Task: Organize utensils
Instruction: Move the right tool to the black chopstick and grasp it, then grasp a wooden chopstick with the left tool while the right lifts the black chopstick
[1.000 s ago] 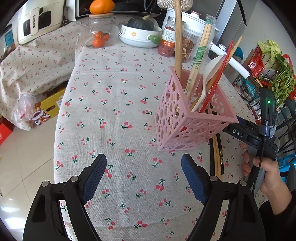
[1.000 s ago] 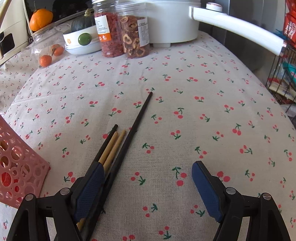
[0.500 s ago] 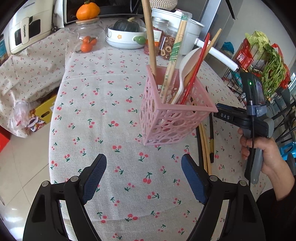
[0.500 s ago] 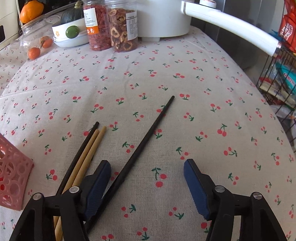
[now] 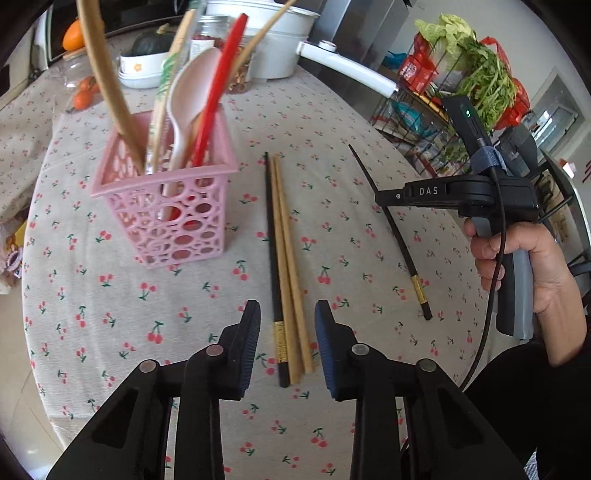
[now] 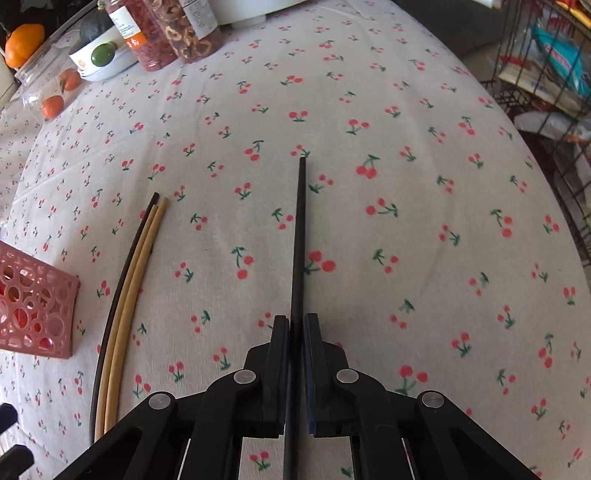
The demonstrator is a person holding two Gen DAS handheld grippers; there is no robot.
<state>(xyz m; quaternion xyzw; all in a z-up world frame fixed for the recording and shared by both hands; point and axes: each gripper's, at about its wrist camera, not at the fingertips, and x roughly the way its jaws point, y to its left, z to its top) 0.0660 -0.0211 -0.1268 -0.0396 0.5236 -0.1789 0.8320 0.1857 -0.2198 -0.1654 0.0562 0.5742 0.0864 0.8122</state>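
Note:
A pink perforated utensil basket (image 5: 173,218) stands on the cherry-print tablecloth, holding a white spoon, a red utensil and several chopsticks. One black and two wooden chopsticks (image 5: 286,266) lie side by side on the cloth. My left gripper (image 5: 284,321) is open, its pads either side of their near ends. My right gripper (image 6: 295,325) is shut on a lone black chopstick (image 6: 300,229), which points away along the cloth. That chopstick (image 5: 388,225) and the right gripper also show in the left wrist view. The basket's corner (image 6: 35,306) and the three chopsticks (image 6: 129,280) appear left in the right wrist view.
At the back stand jars (image 6: 162,29), a white bowl with a squash (image 5: 142,61), a white pot with a long handle (image 5: 347,66) and a glass jar of oranges (image 6: 55,92). A wire rack of groceries (image 5: 461,92) stands beyond the table's right edge.
My right gripper has shifted right and closed on the lone black chopstick. My left gripper has swung right from the basket and narrowed around the three chopsticks' near ends.

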